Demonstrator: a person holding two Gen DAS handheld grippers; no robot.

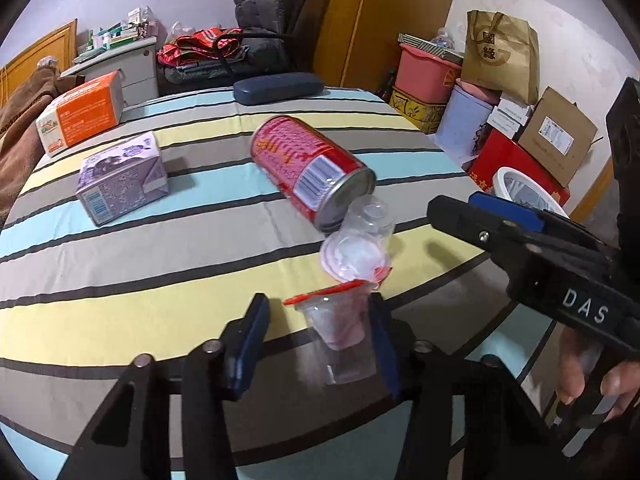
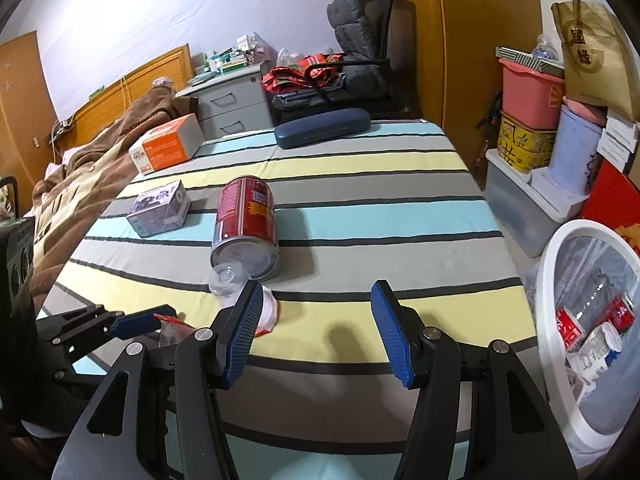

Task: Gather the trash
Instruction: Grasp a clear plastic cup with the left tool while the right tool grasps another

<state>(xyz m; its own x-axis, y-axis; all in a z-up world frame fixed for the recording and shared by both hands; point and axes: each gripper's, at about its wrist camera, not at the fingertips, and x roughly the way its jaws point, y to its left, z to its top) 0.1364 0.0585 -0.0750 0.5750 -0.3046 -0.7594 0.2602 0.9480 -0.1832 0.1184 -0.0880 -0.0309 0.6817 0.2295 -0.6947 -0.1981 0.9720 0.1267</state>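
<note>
A clear plastic cup with a red peeled lid (image 1: 340, 328) lies between the fingers of my left gripper (image 1: 320, 340), against the right finger; the jaws stand apart around it. A second clear cup (image 1: 356, 240) lies just beyond, touching a red can (image 1: 308, 168) on its side. A purple carton (image 1: 124, 178) lies left of the can. My right gripper (image 2: 316, 332) is open and empty above the striped table, right of the cups (image 2: 232, 280). The white trash bin (image 2: 548, 280) with cans inside stands at the right.
An orange box (image 1: 80, 114) and a dark blue case (image 1: 278, 87) lie at the table's far side. Stacked boxes, a pink tub (image 1: 424, 72) and a paper bag (image 1: 500, 52) crowd the floor at right. A bed with a brown blanket (image 2: 80, 176) is at left.
</note>
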